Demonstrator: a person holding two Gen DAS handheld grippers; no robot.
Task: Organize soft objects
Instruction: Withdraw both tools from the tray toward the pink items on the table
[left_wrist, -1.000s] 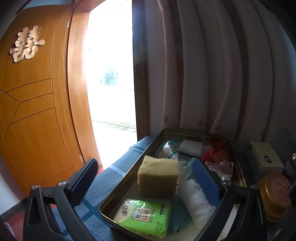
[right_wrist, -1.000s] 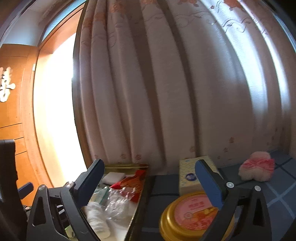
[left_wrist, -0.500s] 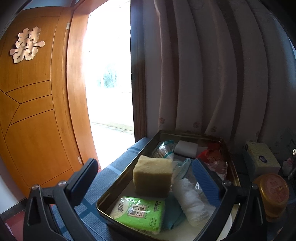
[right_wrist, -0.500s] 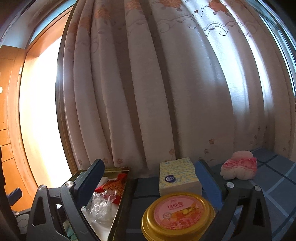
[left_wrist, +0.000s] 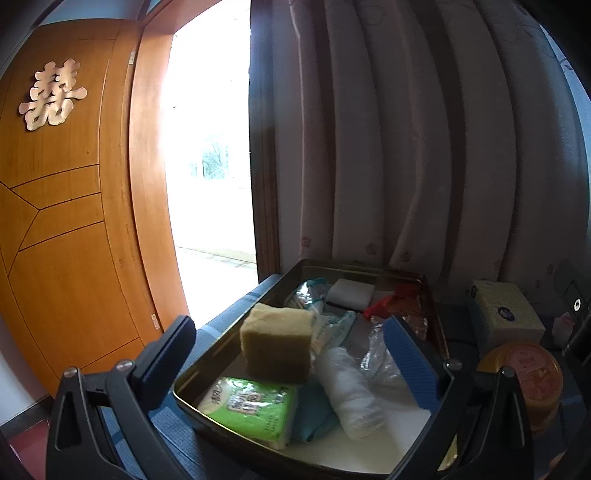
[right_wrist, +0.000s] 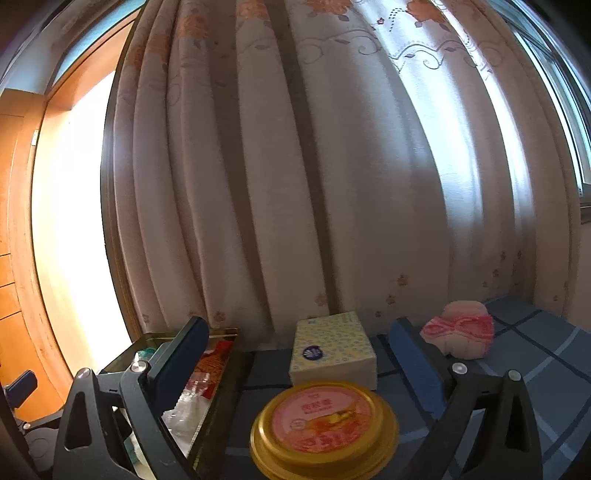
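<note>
A gold metal tray (left_wrist: 428, 284) on a blue checked surface holds a tan sponge block (left_wrist: 279, 341), a green tissue pack (left_wrist: 251, 406), a white rolled cloth (left_wrist: 351, 384), a white sponge (left_wrist: 349, 291), a teal cloth and plastic wrappers. My left gripper (left_wrist: 291, 354) is open and empty above the tray's near end. My right gripper (right_wrist: 299, 358) is open and empty, with a yellow patterned tissue pack (right_wrist: 332, 347) between its fingers farther off. A pink and white soft bundle (right_wrist: 461, 334) lies to the right. The tray (right_wrist: 221, 373) shows at the left of the right wrist view.
A round gold tin with a pink lid (right_wrist: 325, 424) stands close in front of the right gripper; it also shows in the left wrist view (left_wrist: 524, 380). A pale curtain (right_wrist: 295, 184) hangs behind. A wooden door (left_wrist: 66, 221) and a bright doorway are at the left.
Both grippers have drawn back and swung right. The tray sits lower and more central in the left view; the tin and tissue pack moved toward centre in the right view.
</note>
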